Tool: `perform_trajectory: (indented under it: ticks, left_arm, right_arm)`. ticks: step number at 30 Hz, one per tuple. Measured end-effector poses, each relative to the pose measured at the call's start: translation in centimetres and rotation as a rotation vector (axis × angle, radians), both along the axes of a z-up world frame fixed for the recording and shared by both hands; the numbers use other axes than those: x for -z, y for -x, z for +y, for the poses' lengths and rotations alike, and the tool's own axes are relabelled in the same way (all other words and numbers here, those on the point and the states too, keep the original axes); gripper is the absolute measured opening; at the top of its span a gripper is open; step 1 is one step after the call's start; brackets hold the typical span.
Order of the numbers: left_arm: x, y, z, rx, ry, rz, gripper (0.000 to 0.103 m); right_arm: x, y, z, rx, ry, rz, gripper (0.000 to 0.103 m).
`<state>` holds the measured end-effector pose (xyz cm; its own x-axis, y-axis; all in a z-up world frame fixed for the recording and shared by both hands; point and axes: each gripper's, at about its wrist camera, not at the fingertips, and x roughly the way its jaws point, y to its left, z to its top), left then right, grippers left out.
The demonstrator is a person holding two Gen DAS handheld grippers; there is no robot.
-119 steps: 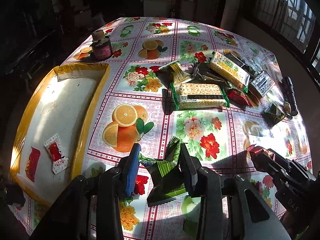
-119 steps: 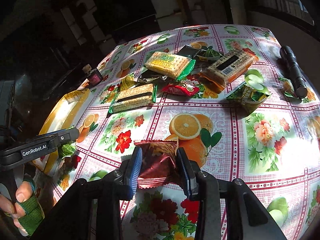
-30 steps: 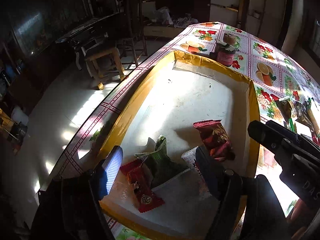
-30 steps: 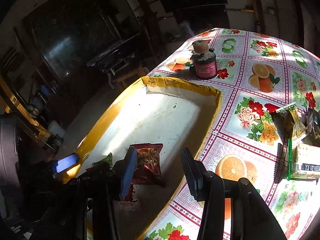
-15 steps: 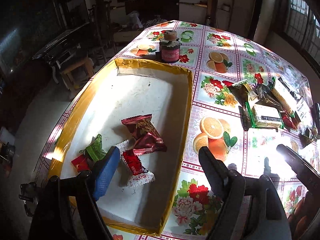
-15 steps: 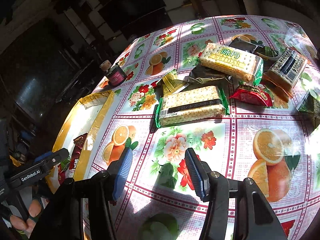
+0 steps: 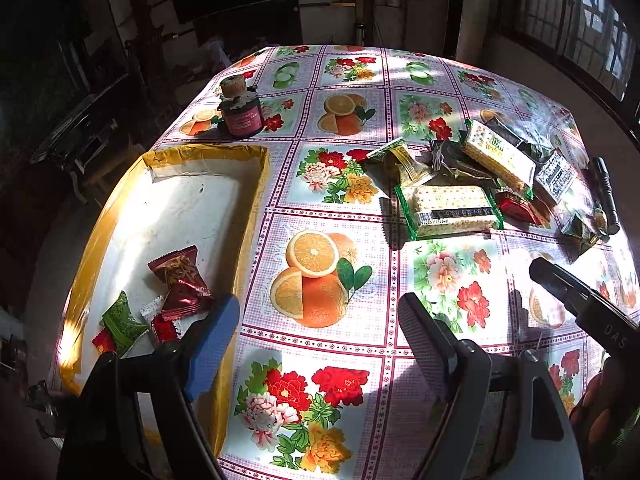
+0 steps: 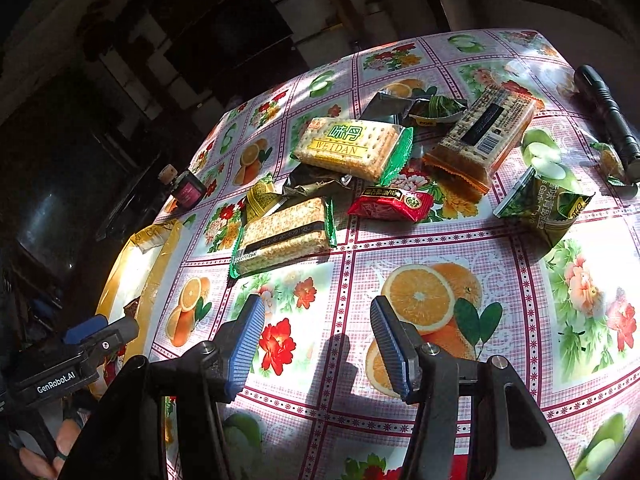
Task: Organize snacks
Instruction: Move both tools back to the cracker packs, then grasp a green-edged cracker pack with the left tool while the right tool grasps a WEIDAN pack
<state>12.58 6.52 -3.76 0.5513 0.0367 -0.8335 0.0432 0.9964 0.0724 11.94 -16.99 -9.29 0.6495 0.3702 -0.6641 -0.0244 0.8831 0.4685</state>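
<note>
Ahead of your right claw (image 8: 316, 344), past its tips, lies the snack pile on the bench (image 8: 440, 248): a green-edged cracker pack (image 8: 284, 236) nearest, a red wrapped snack (image 8: 390, 202) beyond and to its right, a WEIDAN cracker pack (image 8: 350, 148) farther back, and a green garlic-pea bag (image 8: 540, 204) off to the right. That claw's jaws have just been opening and now stand apart with nothing between them. Your left claw (image 7: 320, 340) gapes wide and empty over the orange print. Left of it sits the yellow-rimmed tray (image 7: 256, 208), holding a dark red candy (image 7: 180, 284), a green one (image 7: 122, 322) and small red-and-white sachets (image 7: 160, 322). A black flashlight (image 8: 608, 120) lies far right.
</note>
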Motion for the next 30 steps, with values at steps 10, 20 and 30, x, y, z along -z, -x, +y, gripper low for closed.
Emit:
perform_trajectory:
  ticks: [10,20,30]
  left_arm:
    - [0.7,-1.4,-3.4,0.140,-0.014,0.003,0.081]
    - [1.5,-7.6,-8.4,0.391,-0.057,0.038,0.081]
    - [3.9,-10.9,-13.5,0.626,-0.121,0.112,0.081]
  right_arm:
    - [-0.8,-1.3,-0.9,-0.022,0.062,-0.043,0.059]
    - [-3.3,-9.1,-1.3,-0.126,0.322,-0.122,0.069]
    - [-2.6,-12.4,0.1,-0.218,0.431,-0.135,0.074]
